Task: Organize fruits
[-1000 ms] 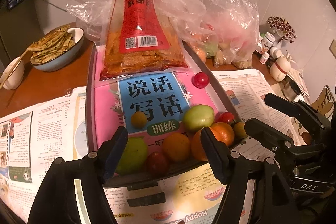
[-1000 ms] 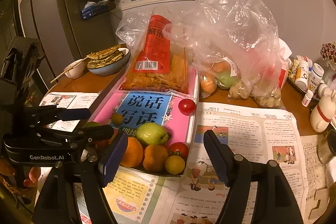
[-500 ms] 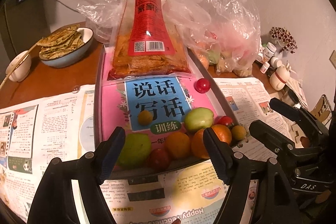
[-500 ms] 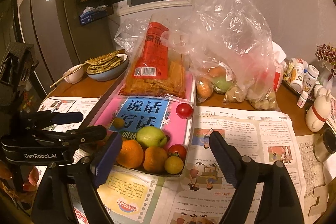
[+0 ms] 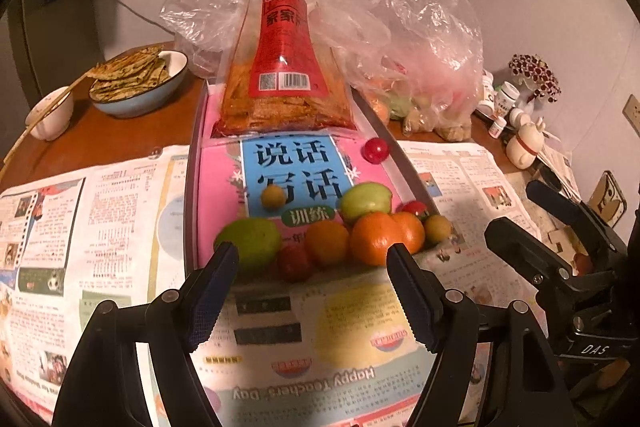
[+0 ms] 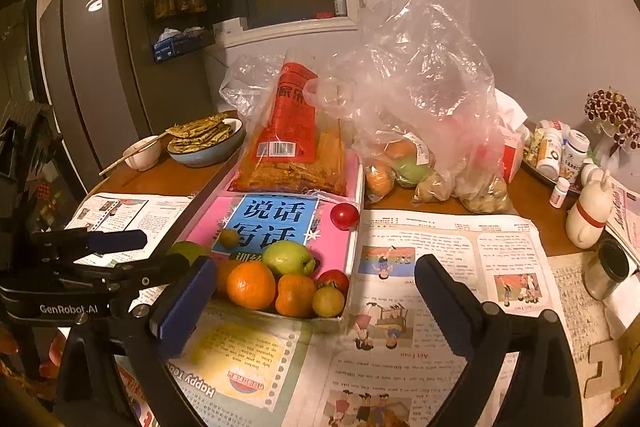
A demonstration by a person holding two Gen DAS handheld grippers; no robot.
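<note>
Both grippers were empty. The left gripper (image 5: 312, 263) stood part open, and the right gripper (image 6: 316, 283) had its jaws just spread wide, nothing between them. The fruit pile (image 5: 344, 235) sat at the tray's (image 5: 191, 187) near end, dead ahead of the left fingers; the right pointed past the tray's right rim, so left looked nearer.

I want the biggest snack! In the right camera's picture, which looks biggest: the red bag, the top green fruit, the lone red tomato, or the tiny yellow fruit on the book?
1. Red bag
2. Green fruit
3. Red tomato
4. Yellow fruit, only slightly smaller than the tomato
</note>
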